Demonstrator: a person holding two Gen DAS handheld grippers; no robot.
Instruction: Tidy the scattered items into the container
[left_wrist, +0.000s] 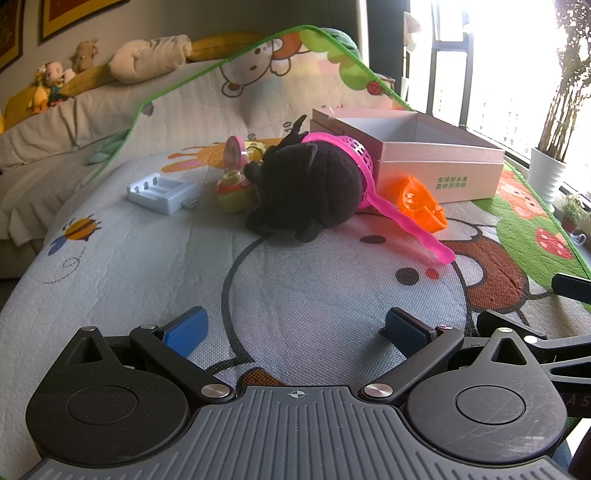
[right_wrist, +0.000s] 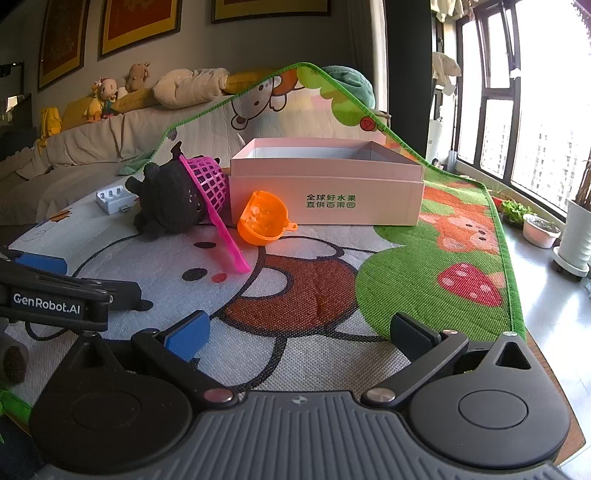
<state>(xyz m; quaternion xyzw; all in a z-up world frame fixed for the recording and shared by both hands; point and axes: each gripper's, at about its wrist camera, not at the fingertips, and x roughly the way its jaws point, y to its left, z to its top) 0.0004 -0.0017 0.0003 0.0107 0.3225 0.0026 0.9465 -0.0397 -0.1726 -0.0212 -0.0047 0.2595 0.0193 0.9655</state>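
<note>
Hovering low over mat: left gripper (left_wrist: 295, 328) and right gripper (right_wrist: 299, 332), both spread wide, empty. Lying mid-mat, against pink strainer (right_wrist: 212, 188): black plush (left_wrist: 306, 188), judged soft, light; pinching body centre advisable. Sitting beyond: pink box (right_wrist: 325, 199).

The pink box (right_wrist: 325, 192) carries green Chinese print on its near side, reading 全球好水果 above 直供百果园. White lettering "GenRobot.AI" stands on the left gripper's (right_wrist: 55, 291) black body, near left in the right wrist view.
</note>
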